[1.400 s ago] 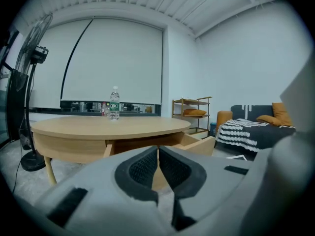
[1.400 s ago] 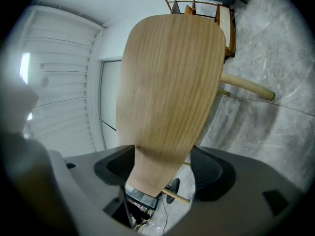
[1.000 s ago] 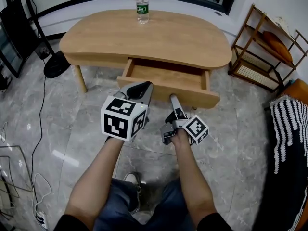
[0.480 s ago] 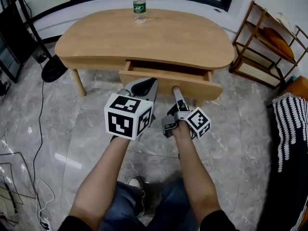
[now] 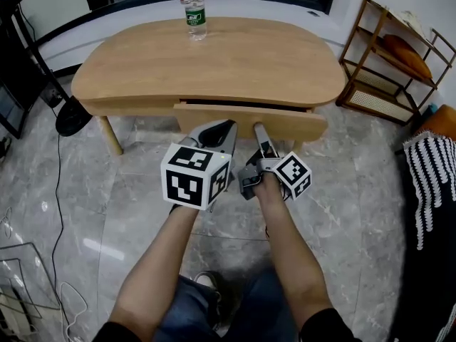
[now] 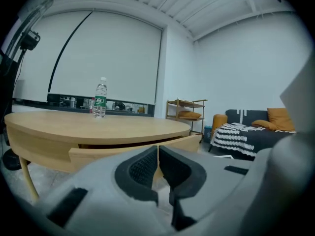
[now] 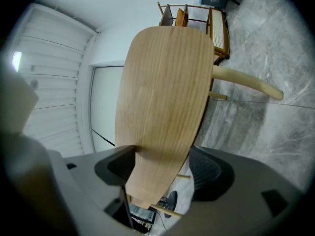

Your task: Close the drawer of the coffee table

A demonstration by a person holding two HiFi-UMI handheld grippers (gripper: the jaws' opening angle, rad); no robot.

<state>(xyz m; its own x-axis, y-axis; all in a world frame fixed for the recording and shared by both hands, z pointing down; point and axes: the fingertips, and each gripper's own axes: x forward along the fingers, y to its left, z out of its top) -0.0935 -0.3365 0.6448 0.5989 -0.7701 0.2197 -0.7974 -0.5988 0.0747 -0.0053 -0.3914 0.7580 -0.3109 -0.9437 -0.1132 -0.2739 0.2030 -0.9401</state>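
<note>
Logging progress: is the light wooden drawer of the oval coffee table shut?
Almost shut: the wooden drawer front juts slightly past the table, dark slit above it.

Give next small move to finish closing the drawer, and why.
Probably nudge the light wooden drawer front a little further in with the left gripper and right gripper that sit at it. A thin dark gap shows under the oval wooden coffee table top, so the drawer looks not quite shut.

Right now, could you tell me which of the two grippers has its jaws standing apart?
The right gripper: its jaws stand wide apart, having just closed slightly, with nothing clamped, while the left gripper's are pressed together.
</note>
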